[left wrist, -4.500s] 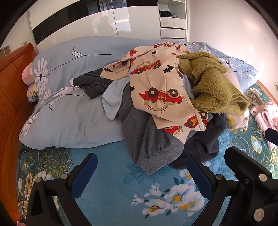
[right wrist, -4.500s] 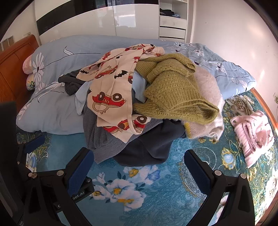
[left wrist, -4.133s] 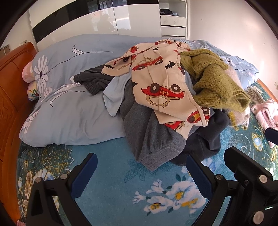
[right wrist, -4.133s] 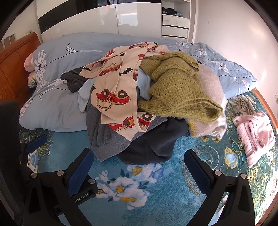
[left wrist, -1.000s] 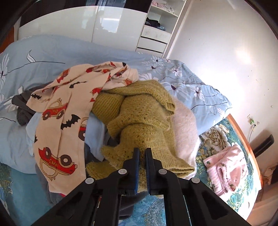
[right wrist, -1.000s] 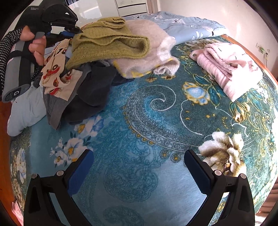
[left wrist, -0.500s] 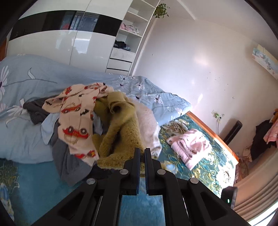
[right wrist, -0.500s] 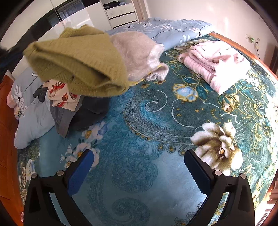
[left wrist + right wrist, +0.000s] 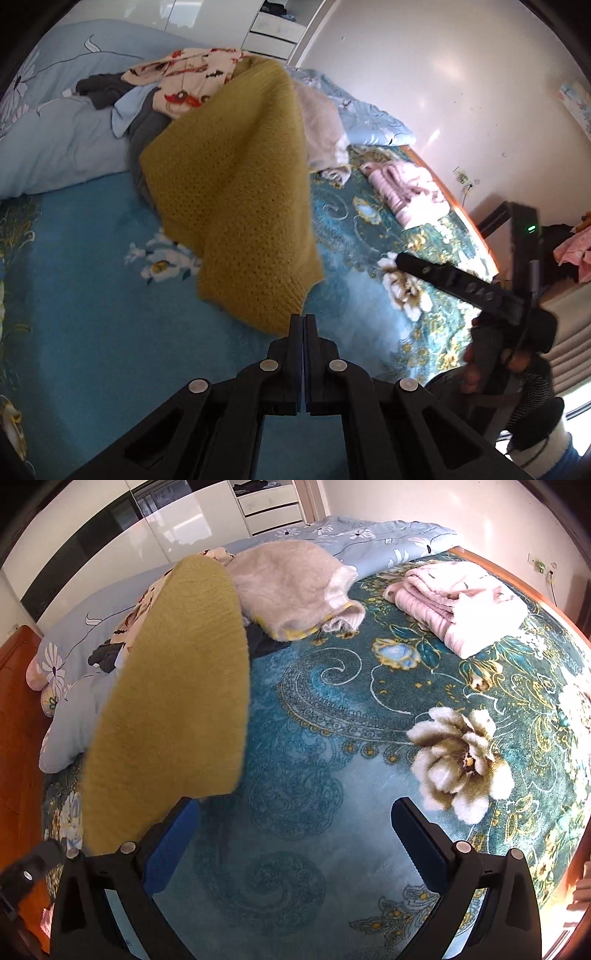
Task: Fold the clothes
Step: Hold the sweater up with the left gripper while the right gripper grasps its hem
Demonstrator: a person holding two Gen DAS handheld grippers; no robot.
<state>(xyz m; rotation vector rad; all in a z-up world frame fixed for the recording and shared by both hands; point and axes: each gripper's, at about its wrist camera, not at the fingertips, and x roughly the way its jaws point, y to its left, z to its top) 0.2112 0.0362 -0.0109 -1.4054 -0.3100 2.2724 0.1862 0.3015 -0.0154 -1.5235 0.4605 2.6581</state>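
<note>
I'm pinching the green sweater (image 9: pixel 236 192) hem in the left gripper (image 9: pixel 303 325), sweater hanging mid-frame over the bed (image 9: pixel 92 332). Right gripper (image 9: pixel 295 834) is sitting wide, sweater at its left edge.

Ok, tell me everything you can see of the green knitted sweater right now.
The olive-green sweater is a chunky open knit with a ribbed hem. The left gripper is shut on its lower edge, so it hangs stretched in a sheet from the clothes pile toward the camera, above the teal blanket. Sleeves and neckline are not visible. In the right wrist view it hangs blurred beside the open right gripper, not held by it.
</note>
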